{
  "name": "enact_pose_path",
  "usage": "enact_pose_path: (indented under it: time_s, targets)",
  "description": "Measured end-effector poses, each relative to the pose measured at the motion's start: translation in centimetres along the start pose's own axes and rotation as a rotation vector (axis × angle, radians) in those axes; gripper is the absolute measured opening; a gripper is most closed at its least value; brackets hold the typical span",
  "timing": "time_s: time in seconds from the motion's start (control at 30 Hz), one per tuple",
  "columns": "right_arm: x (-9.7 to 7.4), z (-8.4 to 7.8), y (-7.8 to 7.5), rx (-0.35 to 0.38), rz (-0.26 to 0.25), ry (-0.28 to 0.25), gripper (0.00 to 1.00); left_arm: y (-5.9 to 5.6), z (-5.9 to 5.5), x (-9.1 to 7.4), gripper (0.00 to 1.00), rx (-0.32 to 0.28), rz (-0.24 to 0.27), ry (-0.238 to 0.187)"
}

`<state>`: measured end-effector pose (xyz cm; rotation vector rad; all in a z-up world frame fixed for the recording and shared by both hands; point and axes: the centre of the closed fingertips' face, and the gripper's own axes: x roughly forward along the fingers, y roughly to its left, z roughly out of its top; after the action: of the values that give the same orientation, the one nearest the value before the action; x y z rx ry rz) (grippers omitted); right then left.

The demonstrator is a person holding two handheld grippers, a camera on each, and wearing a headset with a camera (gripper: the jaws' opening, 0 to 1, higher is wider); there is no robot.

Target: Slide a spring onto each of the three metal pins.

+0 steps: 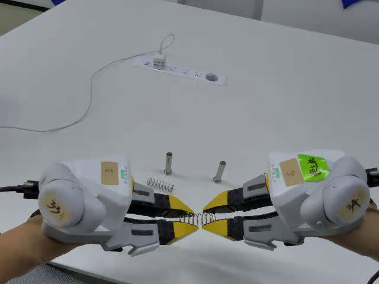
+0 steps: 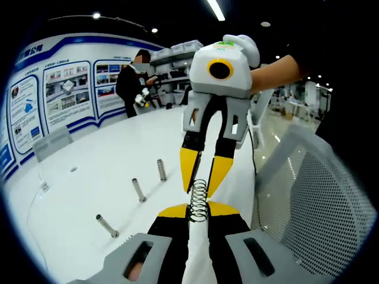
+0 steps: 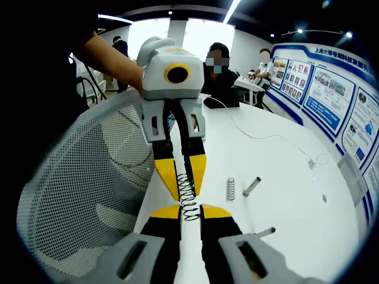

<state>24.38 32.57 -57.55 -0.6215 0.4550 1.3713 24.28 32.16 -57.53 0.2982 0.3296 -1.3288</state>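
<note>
Grip is taken at the far left by the left gripper [image 1: 194,220], its jaws closed on one end of the held spring [image 1: 200,220], which is kept clear of the white table [image 1: 284,118]. A spare spring [image 1: 160,184] is left lying just beyond, within easy reach for a later pin. The left pin [image 1: 169,163] and right pin [image 1: 219,171] are stood upright and bare, so springs can be slid down from above. The held spring's other end is pinched by the right gripper [image 1: 204,219], probably to keep it straight or pass it across before threading.
</note>
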Motion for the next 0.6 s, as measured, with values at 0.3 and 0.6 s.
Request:
enact_pose_path:
  time_s: [0.3, 0.6]
  targets:
    - [0.3, -0.8, -0.1, 0.070, 0.016, -0.001, 0.16, 0.1, 0.3, 0.2, 0.10, 0.022, -0.020, 0.008]
    - [-0.4, -0.4, -0.1, 0.108, 0.030, -0.031, 0.11, 0.0, 0.0, 0.4, 0.11, 0.025, -0.029, 0.007]
